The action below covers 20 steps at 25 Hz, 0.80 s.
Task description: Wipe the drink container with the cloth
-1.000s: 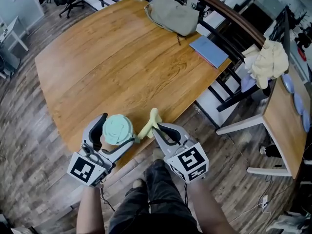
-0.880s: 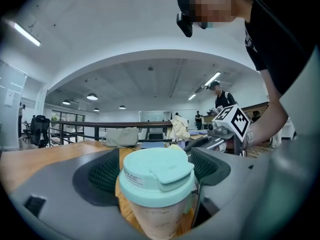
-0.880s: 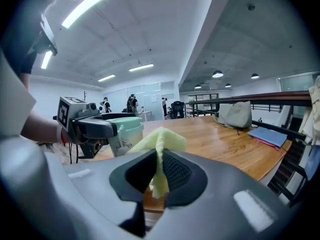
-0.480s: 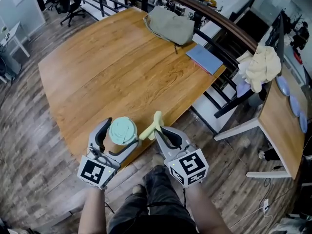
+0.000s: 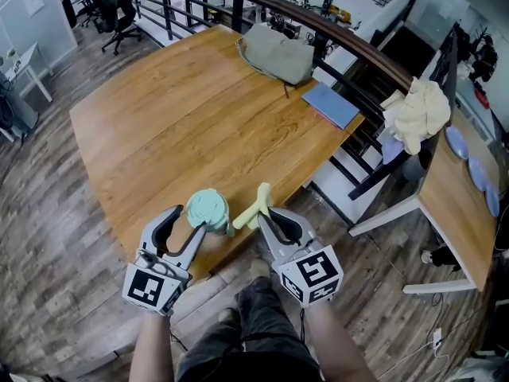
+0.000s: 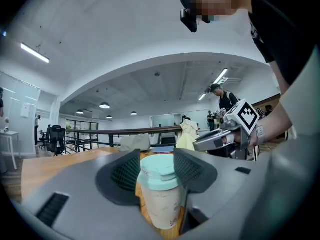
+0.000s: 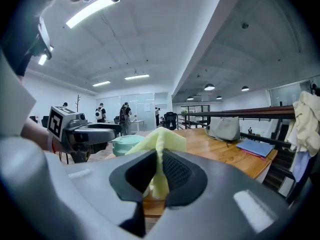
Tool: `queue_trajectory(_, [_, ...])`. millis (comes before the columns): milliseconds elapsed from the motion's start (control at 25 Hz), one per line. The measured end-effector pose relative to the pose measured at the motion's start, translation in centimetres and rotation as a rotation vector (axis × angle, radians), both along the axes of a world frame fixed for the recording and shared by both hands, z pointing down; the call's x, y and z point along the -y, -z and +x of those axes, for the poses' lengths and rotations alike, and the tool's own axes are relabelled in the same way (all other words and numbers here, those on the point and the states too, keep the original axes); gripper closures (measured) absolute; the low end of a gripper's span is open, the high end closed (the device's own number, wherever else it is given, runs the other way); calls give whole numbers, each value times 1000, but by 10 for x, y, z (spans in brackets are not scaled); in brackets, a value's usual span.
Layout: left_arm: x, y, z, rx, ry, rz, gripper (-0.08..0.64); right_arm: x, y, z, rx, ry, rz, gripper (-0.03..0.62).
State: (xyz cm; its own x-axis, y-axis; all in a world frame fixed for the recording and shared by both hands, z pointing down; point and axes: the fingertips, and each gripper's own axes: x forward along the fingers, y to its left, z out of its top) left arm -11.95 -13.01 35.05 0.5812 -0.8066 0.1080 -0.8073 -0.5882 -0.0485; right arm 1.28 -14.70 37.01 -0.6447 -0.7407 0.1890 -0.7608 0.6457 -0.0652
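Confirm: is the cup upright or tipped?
Upright. In the left gripper view the cup has near-vertical sides, narrow base down, and its mint lid sits level on top.

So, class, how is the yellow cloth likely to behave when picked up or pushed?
Probably floppy: the yellow cloth creases and bunches where the right gripper pinches it. Likely light as well, since that narrow pinch alone holds it up.

Smooth varnished wooden table (image 5: 199,110), soft matt cloth (image 5: 254,205), seemingly paper cup (image 6: 162,206) with matt plastic lid (image 6: 159,170).
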Motion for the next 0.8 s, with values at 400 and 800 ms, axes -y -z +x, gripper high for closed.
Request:
queue_trajectory(400, [-6, 23, -42, -94, 185, 49, 565, -16, 27, 1, 49, -44, 63, 549])
queue_trajectory(800, [-20, 43, -68, -149, 301, 88, 565, -36, 61, -1, 65, -71, 135, 549])
